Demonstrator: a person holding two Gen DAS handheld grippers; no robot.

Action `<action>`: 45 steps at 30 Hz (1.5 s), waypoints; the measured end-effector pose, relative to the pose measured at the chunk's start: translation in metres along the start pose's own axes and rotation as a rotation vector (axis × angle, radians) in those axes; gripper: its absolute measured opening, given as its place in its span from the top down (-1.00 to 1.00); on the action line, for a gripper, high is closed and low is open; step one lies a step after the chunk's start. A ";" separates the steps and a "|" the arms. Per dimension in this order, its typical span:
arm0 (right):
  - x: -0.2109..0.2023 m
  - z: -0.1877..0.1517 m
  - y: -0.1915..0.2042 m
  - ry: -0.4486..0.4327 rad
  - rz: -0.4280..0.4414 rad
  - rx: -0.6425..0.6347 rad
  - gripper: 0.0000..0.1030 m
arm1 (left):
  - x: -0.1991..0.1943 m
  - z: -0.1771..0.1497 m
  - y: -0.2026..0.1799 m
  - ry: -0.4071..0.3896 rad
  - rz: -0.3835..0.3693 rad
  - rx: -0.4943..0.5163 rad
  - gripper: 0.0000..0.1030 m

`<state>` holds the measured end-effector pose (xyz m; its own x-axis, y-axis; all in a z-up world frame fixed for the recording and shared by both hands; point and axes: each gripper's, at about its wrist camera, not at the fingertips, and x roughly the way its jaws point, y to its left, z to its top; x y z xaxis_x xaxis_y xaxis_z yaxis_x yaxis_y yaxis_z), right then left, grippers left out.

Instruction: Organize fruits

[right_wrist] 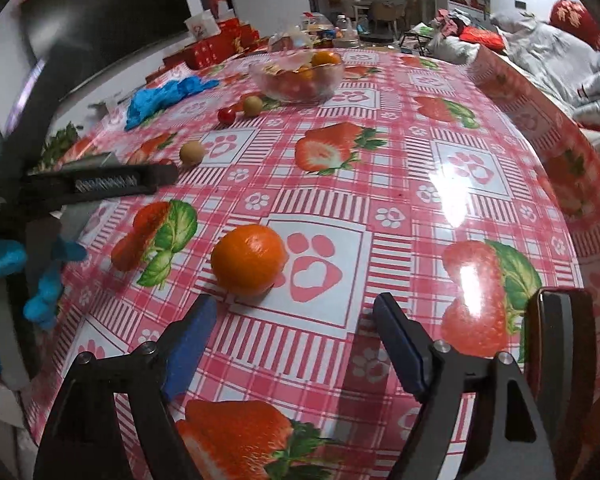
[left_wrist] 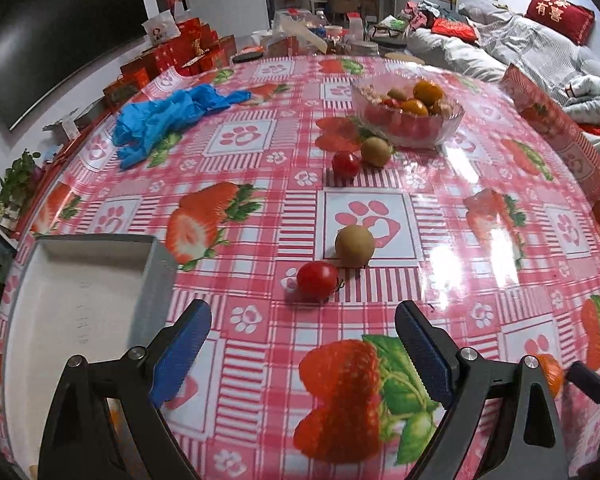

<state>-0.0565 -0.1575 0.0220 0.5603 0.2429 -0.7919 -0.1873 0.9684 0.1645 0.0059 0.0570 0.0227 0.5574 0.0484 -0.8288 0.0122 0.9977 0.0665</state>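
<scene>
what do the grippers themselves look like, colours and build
Both match: the left gripper and right gripper have black angular linkage arms with silver pivot bolts, ending in blue ribbed pads. The right view also shows the left tool's black body with an exposed metal spring, held by a blue-gloved hand.

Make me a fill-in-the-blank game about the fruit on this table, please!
1. The fruit nearest the right gripper is an ____.
2. The glass bowl holds fruit and stands on the ____ tablecloth.
3. The crumpled glove on the table is ____.
4. Ahead of the left gripper, a brown fruit sits beside a red ____.

Missing words: orange; strawberry-print; blue; tomato
</scene>
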 end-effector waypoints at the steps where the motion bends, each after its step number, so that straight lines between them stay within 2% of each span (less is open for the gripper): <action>1: 0.000 0.000 0.000 0.000 0.002 0.001 -0.63 | 0.004 0.000 -0.002 0.005 0.005 0.006 -0.82; 6: 0.003 0.000 0.004 0.005 -0.008 -0.018 -0.72 | 0.016 0.003 -0.004 0.013 0.009 -0.007 -0.78; 7: 0.003 0.000 0.004 0.005 -0.002 -0.018 -0.75 | 0.019 0.004 -0.003 0.014 0.009 -0.013 -0.66; 8: 0.003 0.000 0.004 0.004 0.005 -0.018 -0.77 | 0.021 0.005 -0.002 0.022 0.006 -0.018 -0.47; 10: 0.005 0.000 0.005 0.006 0.016 -0.019 -0.85 | 0.024 0.008 0.001 0.027 -0.027 -0.047 -0.34; 11: 0.005 0.000 0.005 0.007 0.017 -0.021 -0.86 | 0.024 0.010 0.002 0.024 -0.040 -0.060 -0.17; 13: 0.006 -0.001 0.007 0.011 0.012 -0.031 -0.90 | 0.024 0.011 0.001 0.022 -0.042 -0.059 0.00; 14: 0.006 0.000 0.008 0.012 0.009 -0.033 -0.90 | 0.023 0.011 0.000 0.016 -0.049 -0.055 0.33; 15: 0.006 0.000 0.009 0.013 0.008 -0.035 -0.94 | 0.022 0.010 -0.002 0.013 -0.054 -0.043 0.43; 16: 0.007 0.000 0.009 0.017 0.011 -0.035 -1.00 | 0.021 0.009 -0.004 0.014 -0.049 -0.038 0.43; 20: 0.007 -0.001 0.007 0.017 0.006 -0.027 -1.00 | 0.010 -0.006 -0.002 0.021 -0.055 -0.045 0.43; 28: 0.011 -0.001 0.016 0.039 -0.059 -0.071 -1.00 | -0.039 -0.081 0.008 -0.010 0.018 -0.098 0.43; 30: 0.014 -0.001 0.021 0.052 -0.095 -0.096 -1.00 | -0.043 -0.090 0.010 -0.024 0.023 -0.110 0.38; 31: 0.015 -0.001 0.024 0.055 -0.113 -0.108 -1.00 | -0.043 -0.091 0.010 -0.029 0.035 -0.111 0.29; 33: 0.014 -0.001 0.023 0.055 -0.114 -0.099 -1.00 | -0.041 -0.091 0.011 -0.022 0.068 -0.116 -0.95; 36: 0.014 -0.002 0.023 0.051 -0.116 -0.099 -1.00 | -0.034 -0.097 0.018 -0.006 0.029 -0.168 -1.00; 45: 0.016 -0.001 0.024 0.037 -0.130 -0.086 -1.00 | -0.033 -0.098 0.018 -0.013 0.017 -0.166 -1.00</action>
<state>-0.0523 -0.1306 0.0128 0.5548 0.1120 -0.8244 -0.1847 0.9828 0.0092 -0.0936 0.0776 -0.0032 0.5672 0.0663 -0.8209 -0.1341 0.9909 -0.0126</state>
